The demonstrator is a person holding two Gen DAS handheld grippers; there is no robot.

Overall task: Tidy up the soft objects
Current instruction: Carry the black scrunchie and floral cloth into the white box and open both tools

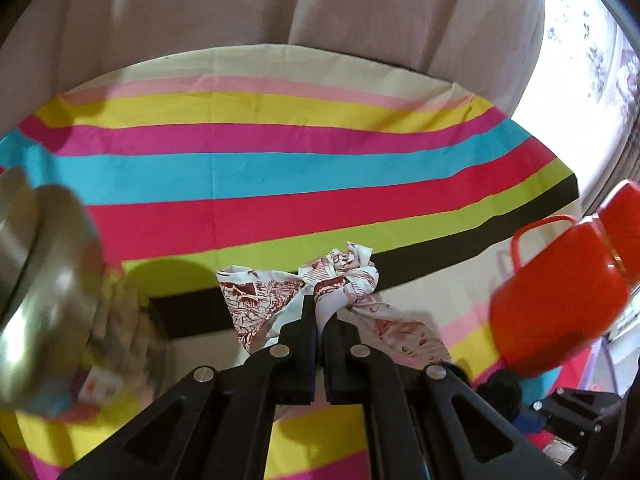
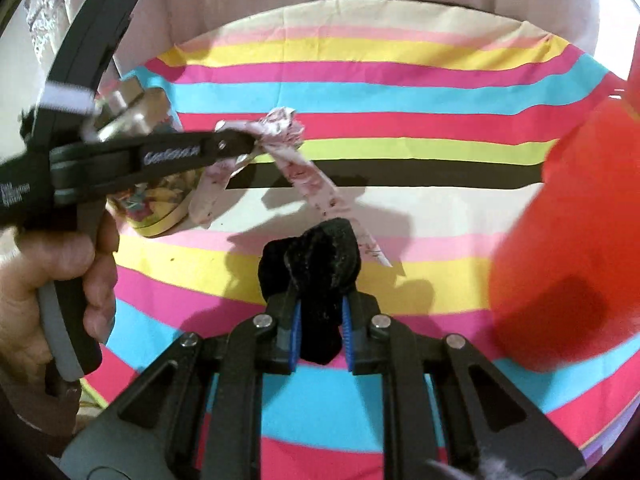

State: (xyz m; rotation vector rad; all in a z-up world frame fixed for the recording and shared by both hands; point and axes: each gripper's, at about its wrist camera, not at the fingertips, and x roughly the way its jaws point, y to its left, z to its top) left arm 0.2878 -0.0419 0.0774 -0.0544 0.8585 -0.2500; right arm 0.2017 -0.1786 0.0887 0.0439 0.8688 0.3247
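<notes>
My left gripper is shut on a white cloth with a red-brown print, held above the striped tablecloth. In the right wrist view the left gripper holds the same cloth, whose ends hang down. My right gripper is shut on a black fuzzy soft object and holds it above the tablecloth, just below and right of the hanging cloth.
A red plastic container with a handle stands at the right and looms close in the right wrist view. A round metal tin stands at the left, also seen behind the left gripper. Beige curtains hang behind the table.
</notes>
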